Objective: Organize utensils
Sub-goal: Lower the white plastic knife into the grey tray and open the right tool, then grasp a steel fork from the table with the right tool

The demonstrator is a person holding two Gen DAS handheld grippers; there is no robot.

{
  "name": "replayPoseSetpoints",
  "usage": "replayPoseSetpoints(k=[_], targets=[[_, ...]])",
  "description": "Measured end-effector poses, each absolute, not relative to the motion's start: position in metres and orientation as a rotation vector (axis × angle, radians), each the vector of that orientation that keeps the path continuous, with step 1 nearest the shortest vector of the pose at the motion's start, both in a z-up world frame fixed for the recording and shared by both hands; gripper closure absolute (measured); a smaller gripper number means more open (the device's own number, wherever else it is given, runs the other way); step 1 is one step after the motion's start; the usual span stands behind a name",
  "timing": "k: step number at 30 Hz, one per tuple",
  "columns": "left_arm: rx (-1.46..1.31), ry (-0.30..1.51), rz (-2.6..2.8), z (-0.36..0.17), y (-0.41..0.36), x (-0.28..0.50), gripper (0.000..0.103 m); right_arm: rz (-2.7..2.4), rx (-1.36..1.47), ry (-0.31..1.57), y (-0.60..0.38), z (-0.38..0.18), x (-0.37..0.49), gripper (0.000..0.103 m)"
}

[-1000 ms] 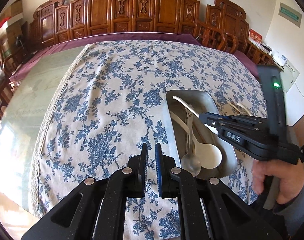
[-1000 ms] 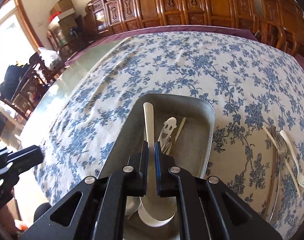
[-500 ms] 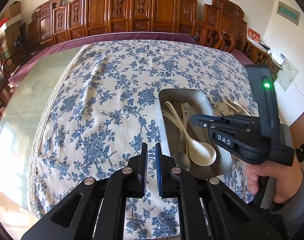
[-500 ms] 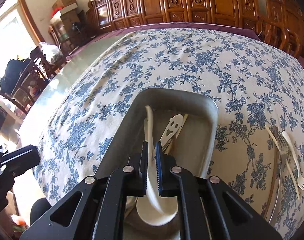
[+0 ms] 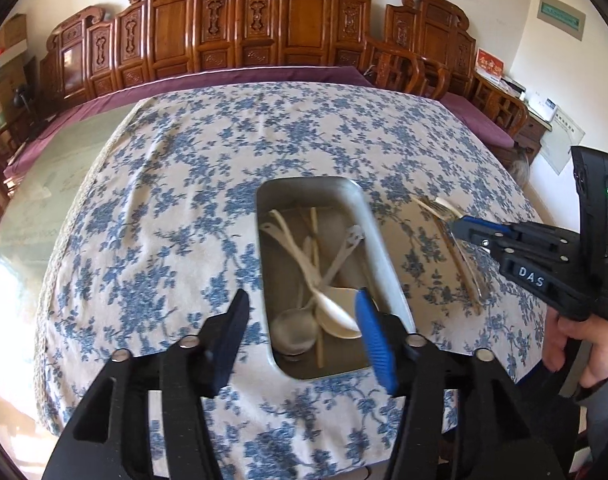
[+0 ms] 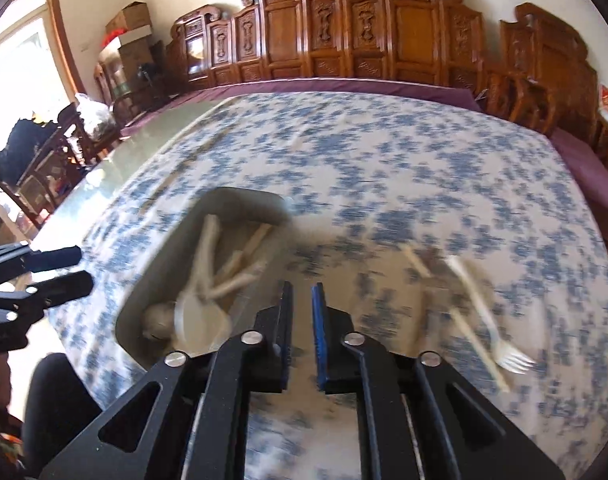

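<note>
A grey metal tray [image 5: 383, 256] lies on the blue-flowered tablecloth and holds a white spoon [image 5: 335, 312], a metal spoon [image 5: 294, 326], chopsticks and other white utensils. My left gripper [image 5: 302, 318] is open, its fingers straddling the tray's near left corner. Loose forks and chopsticks [image 5: 459, 248] lie on the cloth right of the tray. My right gripper [image 5: 455, 226] hovers over them; in its own blurred view the right gripper [image 6: 302, 300] has a narrow gap and holds nothing. The tray [image 6: 164, 248] is to its left, a white fork [image 6: 487, 320] to its right.
The tablecloth [image 5: 184, 208] covers a large glass-topped table; its near edge is just below the tray. Carved wooden chairs [image 5: 288, 36] line the far side. A hand [image 5: 583, 344] holds the right gripper.
My left gripper has opened wide and shifted right over the tray's near end. My right gripper has left the tray and swung right toward the loose forks, its jaws parting slightly.
</note>
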State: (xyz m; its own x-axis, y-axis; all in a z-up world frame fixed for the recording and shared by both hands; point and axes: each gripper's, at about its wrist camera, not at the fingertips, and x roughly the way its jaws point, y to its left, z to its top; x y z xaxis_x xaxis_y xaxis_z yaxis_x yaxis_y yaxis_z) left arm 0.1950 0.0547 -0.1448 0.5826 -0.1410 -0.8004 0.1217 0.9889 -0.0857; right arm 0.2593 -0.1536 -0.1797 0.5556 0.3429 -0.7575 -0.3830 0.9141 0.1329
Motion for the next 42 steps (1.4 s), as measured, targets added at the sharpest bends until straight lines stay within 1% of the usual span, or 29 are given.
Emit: replayPoseSetpoints(k=[1,2,8,17,32,36,38,41,42], targets=[[-0.024,0.937,-0.160,-0.146,0.050,0.195,0.040,0.417,-0.049,0.882,-0.160,-0.182,0.260,0.085],[-0.025,0.936,-0.165,-0.147,0.045,0.196,0.039,0.400,-0.043,0.886,-0.172,-0.185,0.261,0.085],[-0.019,0.948,-0.198,-0.153,0.019,0.200,0.039,0.344,-0.026,0.933,-0.207,-0.209,0.271,0.084],[0.003,0.973,-0.255,-0.152,-0.011,0.221,0.039,0.320,-0.041,1.034,-0.219,-0.244,0.290,0.084],[0.052,0.998,-0.304,-0.152,-0.041,0.238,0.039,0.292,-0.104,1.102,-0.211,-0.264,0.309,0.084],[0.066,1.008,-0.301,-0.155,-0.043,0.238,0.039,0.275,-0.153,1.078,-0.204,-0.266,0.308,0.085],[0.069,1.014,-0.300,-0.157,-0.044,0.238,0.039,0.269,-0.135,1.089,-0.205,-0.266,0.311,0.085],[0.078,1.017,-0.304,-0.157,-0.048,0.237,0.039,0.259,-0.140,1.105,-0.206,-0.266,0.315,0.094],[0.078,1.017,-0.306,-0.157,-0.049,0.238,0.039,0.264,-0.130,1.112,-0.207,-0.265,0.316,0.094]])
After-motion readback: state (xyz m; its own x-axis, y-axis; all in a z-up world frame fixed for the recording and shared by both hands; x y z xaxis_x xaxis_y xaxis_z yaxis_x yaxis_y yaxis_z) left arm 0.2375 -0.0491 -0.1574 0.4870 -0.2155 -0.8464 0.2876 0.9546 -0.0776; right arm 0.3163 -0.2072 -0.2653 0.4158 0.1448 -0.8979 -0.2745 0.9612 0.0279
